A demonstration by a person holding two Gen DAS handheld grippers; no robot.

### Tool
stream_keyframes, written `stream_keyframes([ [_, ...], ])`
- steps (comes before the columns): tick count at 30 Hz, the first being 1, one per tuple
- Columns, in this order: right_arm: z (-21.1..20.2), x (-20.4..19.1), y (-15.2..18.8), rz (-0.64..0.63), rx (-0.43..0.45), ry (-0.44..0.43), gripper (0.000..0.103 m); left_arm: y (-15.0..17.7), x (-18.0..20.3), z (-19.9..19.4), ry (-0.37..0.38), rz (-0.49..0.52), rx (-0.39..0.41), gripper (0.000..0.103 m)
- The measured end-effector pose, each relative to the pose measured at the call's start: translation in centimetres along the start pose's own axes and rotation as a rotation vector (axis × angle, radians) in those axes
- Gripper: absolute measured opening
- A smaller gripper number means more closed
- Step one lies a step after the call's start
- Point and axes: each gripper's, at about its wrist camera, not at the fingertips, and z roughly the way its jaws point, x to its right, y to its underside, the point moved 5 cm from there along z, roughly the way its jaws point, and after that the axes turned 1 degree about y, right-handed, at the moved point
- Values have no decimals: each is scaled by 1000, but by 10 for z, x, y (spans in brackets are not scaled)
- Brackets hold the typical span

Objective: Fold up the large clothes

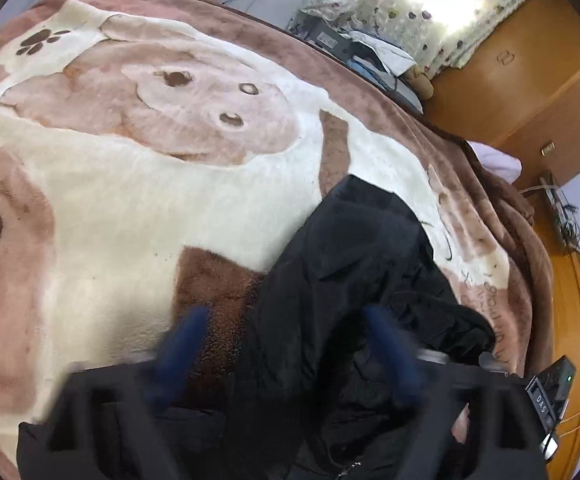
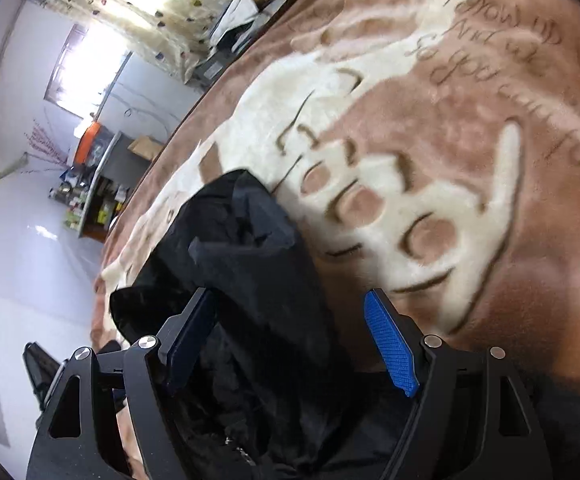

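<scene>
A black jacket-like garment (image 1: pixel 350 248) lies crumpled on a fleece blanket (image 1: pixel 129 200) with a brown and cream cartoon print. In the left wrist view my left gripper (image 1: pixel 285 324) hovers over the garment's near part. Its blue fingers (image 1: pixel 193 332) are blurred and stand apart, with cloth lying between them but not pinched. In the right wrist view the same garment (image 2: pixel 249 248) runs away from me across the blanket (image 2: pixel 470 140). My right gripper (image 2: pixel 290 320) is open wide, astride the bunched cloth. Its right blue pad (image 2: pixel 390 344) is clear of the fabric.
A wooden wardrobe (image 1: pixel 530 80) and a dotted curtain (image 1: pixel 430 8) stand beyond the bed. Clutter (image 1: pixel 354 52) is piled by its far edge. A black device (image 1: pixel 550 396) sits at the lower right. The bed edge drops to a pale floor (image 2: pixel 17 260), with a low shelf (image 2: pixel 97 184) beyond.
</scene>
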Motion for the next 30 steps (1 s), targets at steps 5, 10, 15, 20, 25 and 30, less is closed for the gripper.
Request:
stream_keyframes([
  [5, -3, -10, 12, -109, 25, 68, 21, 10, 5, 2, -62, 93, 1, 2],
  [10, -26, -24, 22, -243, 74, 89, 15, 16, 2, -25, -56, 116, 57, 0],
  [15, -58, -37, 42, -359, 122, 101, 14, 33, -3, -65, -17, 121, 99, 0],
  [20, -87, -49, 69, -493, 172, 124, 14, 60, -14, -110, 50, 107, 154, 0],
  [25, -114, -40, 108, -612, 191, 152, 14, 96, -44, -134, 114, 37, 153, 0],
  [30, -120, -16, 133, -607, 168, 164, 15, 126, -75, -135, 103, -11, 126, 0],
])
